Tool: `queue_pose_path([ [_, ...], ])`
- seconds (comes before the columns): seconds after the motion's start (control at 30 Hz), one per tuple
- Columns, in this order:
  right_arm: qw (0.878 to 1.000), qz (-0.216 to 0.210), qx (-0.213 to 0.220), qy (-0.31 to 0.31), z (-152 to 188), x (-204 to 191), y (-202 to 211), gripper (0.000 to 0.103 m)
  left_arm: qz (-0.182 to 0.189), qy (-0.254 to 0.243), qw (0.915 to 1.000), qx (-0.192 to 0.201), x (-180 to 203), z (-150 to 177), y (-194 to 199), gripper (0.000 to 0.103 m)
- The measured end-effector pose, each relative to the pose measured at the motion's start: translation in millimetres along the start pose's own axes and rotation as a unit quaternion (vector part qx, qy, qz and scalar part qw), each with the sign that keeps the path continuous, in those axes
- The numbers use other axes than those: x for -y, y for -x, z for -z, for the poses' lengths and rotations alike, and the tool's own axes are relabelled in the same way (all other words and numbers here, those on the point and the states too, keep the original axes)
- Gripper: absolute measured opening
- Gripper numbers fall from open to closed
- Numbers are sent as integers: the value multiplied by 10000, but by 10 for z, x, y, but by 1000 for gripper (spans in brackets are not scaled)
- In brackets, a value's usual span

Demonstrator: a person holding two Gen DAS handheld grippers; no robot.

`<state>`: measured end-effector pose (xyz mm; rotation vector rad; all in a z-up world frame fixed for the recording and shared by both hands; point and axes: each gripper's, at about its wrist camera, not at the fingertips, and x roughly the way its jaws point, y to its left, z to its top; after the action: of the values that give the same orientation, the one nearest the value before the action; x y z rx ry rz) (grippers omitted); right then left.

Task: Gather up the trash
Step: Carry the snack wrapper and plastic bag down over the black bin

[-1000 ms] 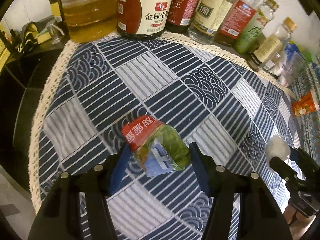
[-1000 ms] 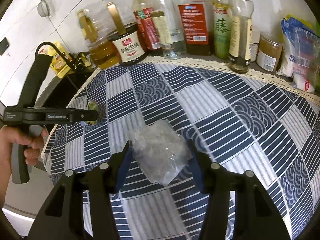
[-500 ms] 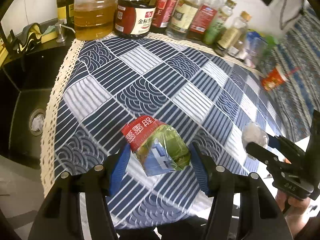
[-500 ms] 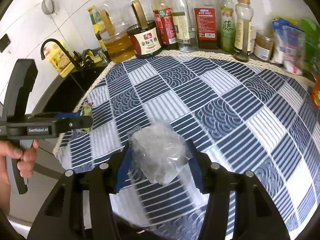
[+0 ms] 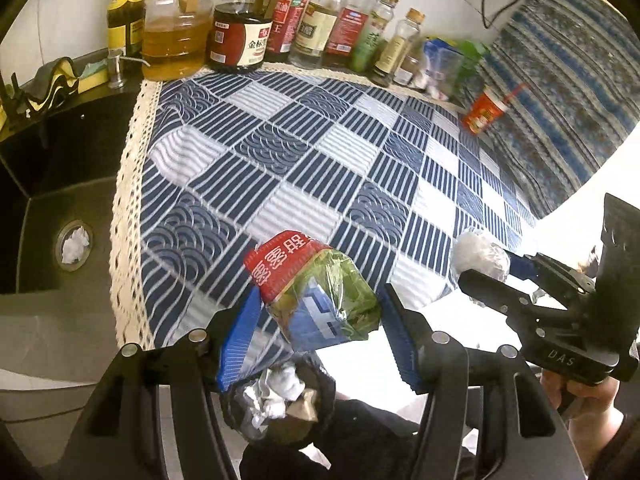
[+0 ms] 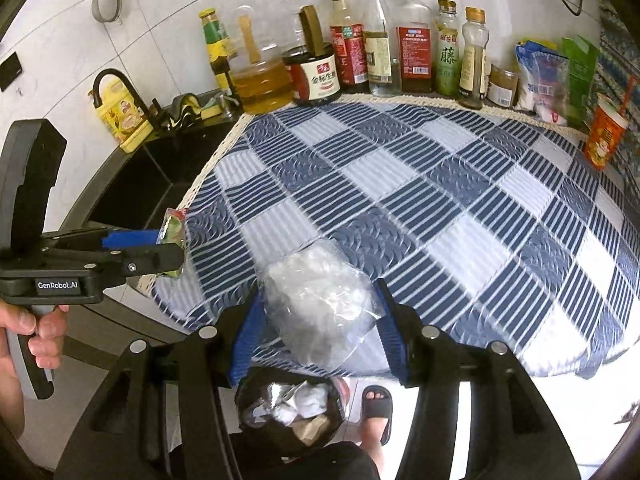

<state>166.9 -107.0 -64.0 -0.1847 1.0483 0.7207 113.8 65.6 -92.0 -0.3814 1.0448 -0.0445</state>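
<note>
Two tools each clamp trash: left tool [image 5: 316,332] a colourful wrapper [image 5: 316,292], right tool [image 6: 316,332] a clear bag [image 6: 320,304], above the bin [image 6: 290,404] at lower centre; bottles [image 6: 376,40] line the desk [image 6: 440,200] edge along the top.

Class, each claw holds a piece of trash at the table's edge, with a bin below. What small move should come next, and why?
Probably carry both a little further out until they hang over the bin, then let go. The left claw grips a snack wrapper, the right claw a clear plastic bag, and the bin sits just beyond the tablecloth edge.
</note>
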Motion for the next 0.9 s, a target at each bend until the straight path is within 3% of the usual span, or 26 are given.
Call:
queue_pose_path([
  [0.47, 9991, 118, -68, -412, 807, -557, 176, 54, 327, -249, 9986, -329, -118, 796, 156, 58],
  [0.9, 9985, -35, -437, -332, 1113, -663, -28, 54, 356, 74, 9968, -718, -212, 1241, -105, 58],
])
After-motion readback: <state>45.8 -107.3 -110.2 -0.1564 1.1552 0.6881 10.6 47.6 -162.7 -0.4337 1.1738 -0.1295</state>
